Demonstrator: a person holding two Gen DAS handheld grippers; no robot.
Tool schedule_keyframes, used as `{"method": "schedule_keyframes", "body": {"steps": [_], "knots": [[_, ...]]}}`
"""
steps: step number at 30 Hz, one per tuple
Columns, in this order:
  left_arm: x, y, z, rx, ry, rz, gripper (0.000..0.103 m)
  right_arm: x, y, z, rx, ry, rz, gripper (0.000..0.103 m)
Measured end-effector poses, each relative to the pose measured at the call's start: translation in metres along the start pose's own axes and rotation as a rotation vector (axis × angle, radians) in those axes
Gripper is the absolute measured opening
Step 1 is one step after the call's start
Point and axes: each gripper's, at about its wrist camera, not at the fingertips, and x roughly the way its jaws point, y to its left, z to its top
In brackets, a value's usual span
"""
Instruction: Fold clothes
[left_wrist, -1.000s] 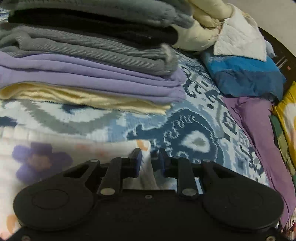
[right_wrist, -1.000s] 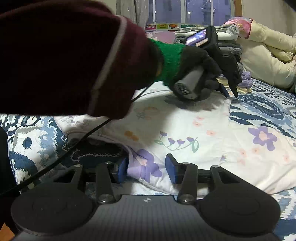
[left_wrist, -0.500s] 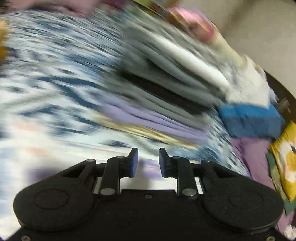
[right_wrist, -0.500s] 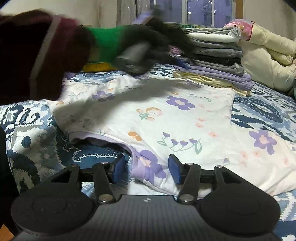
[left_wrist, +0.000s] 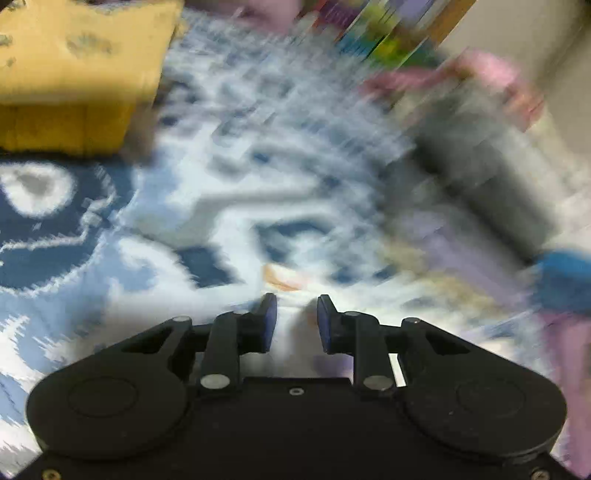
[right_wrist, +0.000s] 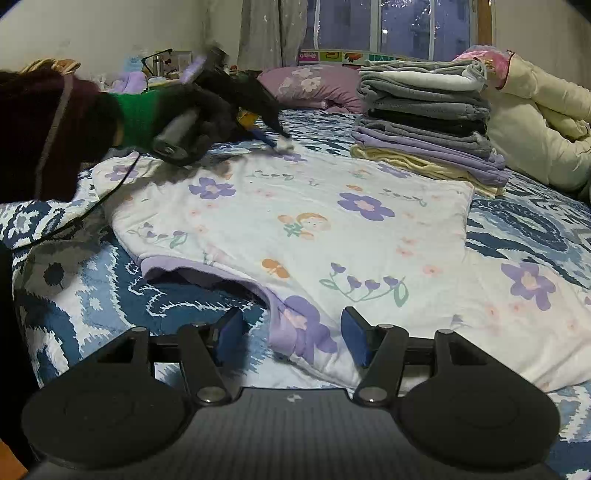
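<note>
Bedspread (right_wrist: 110, 295) w/ garment (right_wrist: 332, 229); left view blurred.

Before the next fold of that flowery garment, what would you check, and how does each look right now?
1. Floral garment lies flat on the bedspread: ok.
2. Right gripper open, its fingers on either side of the purple-trimmed edge: ok.
3. Left gripper at the far corner: ok; whether it grips cloth: cannot tell, blurred.
4. Left wrist view sharp enough to guide: not ok.
5. Folded stack off the garment: cannot tell; its bottom edge meets the far edge.
</note>
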Motion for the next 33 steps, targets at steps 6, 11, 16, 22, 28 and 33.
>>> {"method": "schedule_keyframes", "body": {"steps": [6,11,16,22,28,33], "knots": [[-0.036,0.009,0.003,-0.062,-0.044,-0.034,0.028,0.001,0.002,0.0,-0.012,-0.001,0.007,0.065],[-0.131,0.049,-0.025,-0.162,-0.174,-0.051,0.031,-0.003,-0.002,0.0,0.014,-0.016,0.025,0.065],[-0.233,0.099,-0.063,-0.248,-0.316,0.014,0.041,-0.026,-0.017,0.0,0.149,-0.084,0.048,0.064],[-0.303,0.156,-0.11,-0.327,-0.39,0.125,0.041,-0.066,-0.038,0.0,0.22,-0.196,-0.136,0.062],[-0.291,0.151,-0.123,-0.329,-0.348,0.002,0.041,-0.086,-0.086,-0.022,0.524,-0.2,-0.233,0.062],[-0.239,0.126,-0.108,-0.273,-0.284,-0.082,0.041,-0.091,-0.098,-0.04,0.676,-0.178,-0.257,0.063]]}}
